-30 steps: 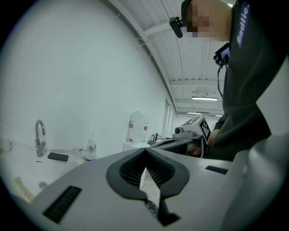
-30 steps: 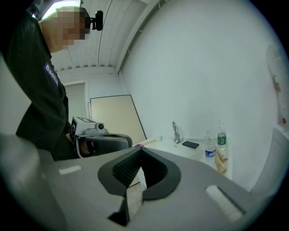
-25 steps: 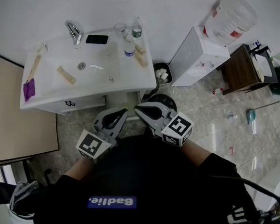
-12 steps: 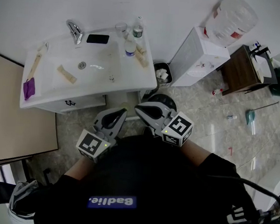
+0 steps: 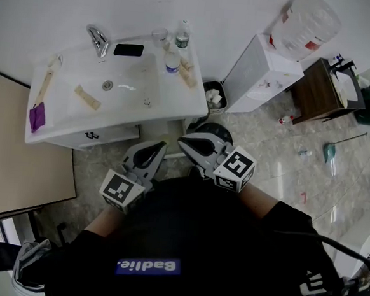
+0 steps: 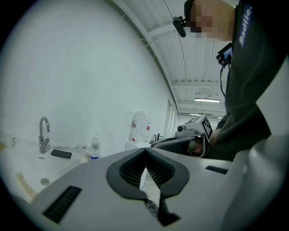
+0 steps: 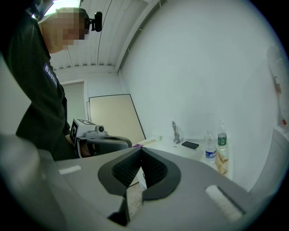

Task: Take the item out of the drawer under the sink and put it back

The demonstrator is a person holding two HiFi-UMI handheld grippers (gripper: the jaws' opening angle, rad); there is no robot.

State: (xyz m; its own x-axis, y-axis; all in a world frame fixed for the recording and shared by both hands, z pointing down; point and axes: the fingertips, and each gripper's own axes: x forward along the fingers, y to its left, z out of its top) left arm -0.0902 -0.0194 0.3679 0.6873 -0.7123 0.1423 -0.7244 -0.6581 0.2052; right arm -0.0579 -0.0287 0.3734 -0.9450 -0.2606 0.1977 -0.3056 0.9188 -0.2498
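Head view: left gripper and right gripper are held side by side close against the person's dark top, tips near each other and aimed at the sink. The drawer sits under the sink, just ahead of the left gripper's tips and a little to their left. Its front is flush, shut. The item inside cannot be seen. On the sink top, beyond the tips: tap, phone, bottle. A bin stands on the floor ahead of the right gripper, and a white water dispenser is further off to its right.

Left gripper view: jaws together, ribbed pads meeting at the tip, nothing between them. Tap, phone and bottle lie ahead and to the left of the jaws. The right gripper shows just to the right, level with this one.

Right gripper view: jaws together at the tip, nothing between them. The left gripper is just to the left. Tap, phone and bottle are ahead and to the right. The drawer does not show here.
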